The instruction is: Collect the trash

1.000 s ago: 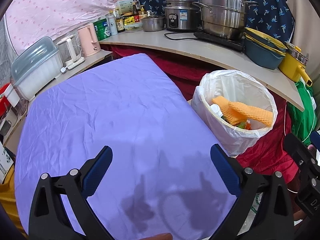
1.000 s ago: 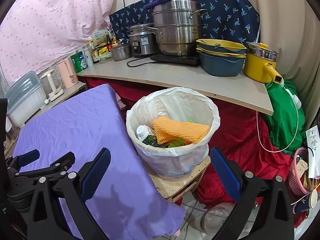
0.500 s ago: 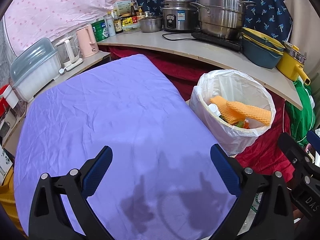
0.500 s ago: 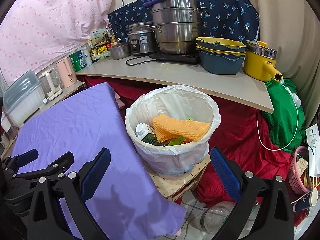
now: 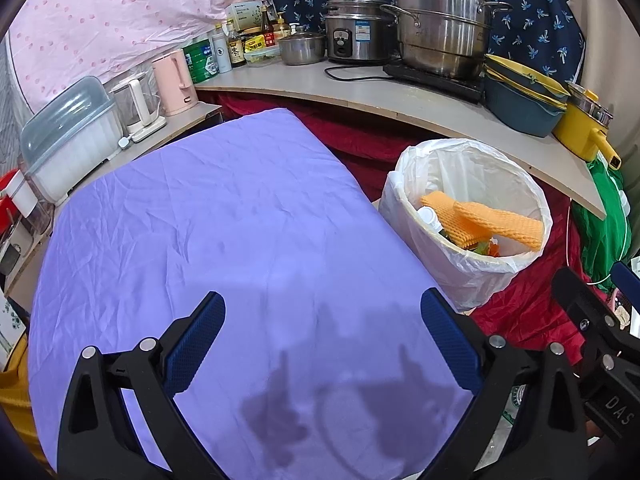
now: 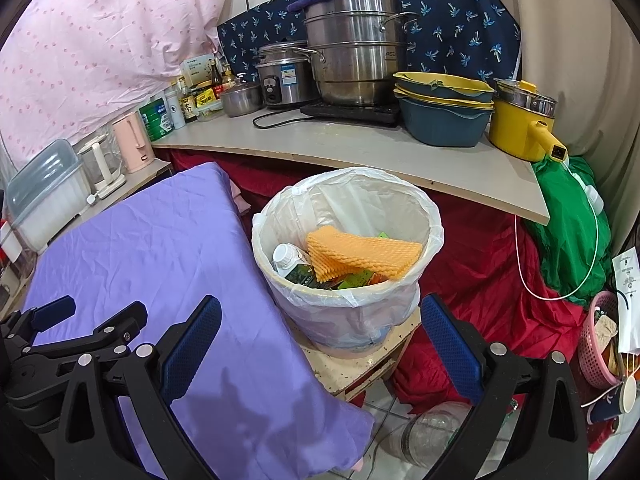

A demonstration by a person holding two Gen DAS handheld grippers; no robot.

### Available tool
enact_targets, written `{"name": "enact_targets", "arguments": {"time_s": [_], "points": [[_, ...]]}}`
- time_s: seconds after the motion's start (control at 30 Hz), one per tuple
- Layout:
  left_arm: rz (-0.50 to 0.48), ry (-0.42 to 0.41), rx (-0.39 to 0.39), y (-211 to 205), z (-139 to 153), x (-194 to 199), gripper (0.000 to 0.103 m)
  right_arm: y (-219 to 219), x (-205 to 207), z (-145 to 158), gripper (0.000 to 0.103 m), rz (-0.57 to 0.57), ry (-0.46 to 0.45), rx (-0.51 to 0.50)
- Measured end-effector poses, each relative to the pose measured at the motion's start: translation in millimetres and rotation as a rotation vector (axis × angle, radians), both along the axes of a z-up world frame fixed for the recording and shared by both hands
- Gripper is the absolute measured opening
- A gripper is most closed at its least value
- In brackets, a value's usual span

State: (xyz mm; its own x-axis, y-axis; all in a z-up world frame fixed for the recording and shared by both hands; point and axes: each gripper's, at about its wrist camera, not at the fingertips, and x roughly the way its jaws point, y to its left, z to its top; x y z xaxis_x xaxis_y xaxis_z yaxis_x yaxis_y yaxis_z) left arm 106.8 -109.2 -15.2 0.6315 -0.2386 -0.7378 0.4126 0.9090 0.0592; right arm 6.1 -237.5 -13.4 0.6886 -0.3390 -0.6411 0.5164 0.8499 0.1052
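The bin (image 6: 348, 280) stands on a low wooden block (image 6: 360, 364) just beside the right edge of the purple-covered tabletop (image 5: 208, 240), lined with a white bag (image 5: 472, 268) folded over its rim. Inside lies the trash: an orange foam net (image 6: 360, 254) on top, a white-capped bottle (image 6: 286, 256) against the left wall, and green and orange wrappers (image 6: 354, 280) under the net. In the left wrist view the same net (image 5: 496, 220) shows across the bin's mouth.

The left tongs (image 5: 322, 344) hang over the near part of the purple cloth, their blue-padded fingers (image 5: 194, 344) spread wide with nothing between them; their shadow falls on the cloth below. The right tongs (image 6: 320, 350) hover near the bin's front, also wide and empty, one finger over the cloth edge and the other over the red cloth (image 6: 480, 280) that drapes the space below the shelf. The left tongs' black frame shows at the lower left of the right wrist view.

A clear bottle (image 6: 436, 428) lies on the tiled floor below the block. Behind the bin a curved shelf (image 6: 360, 152) carries a tall steel steamer (image 6: 356, 52), a rice cooker (image 6: 284, 76), stacked blue and yellow basins (image 6: 444, 112) and a yellow pot (image 6: 520, 124). A pink kettle (image 5: 174, 80) and a covered dish rack (image 5: 68, 132) stand left of the tabletop.
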Motion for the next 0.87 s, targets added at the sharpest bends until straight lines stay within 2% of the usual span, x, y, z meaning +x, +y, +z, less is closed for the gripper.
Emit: {"name": "enact_targets", "arguments": {"time_s": [0.87], "points": [[-0.028, 0.007, 0.001, -16, -3, 0, 0.094, -7, -4, -6, 0.096, -0.020, -0.018, 0.019]]}}
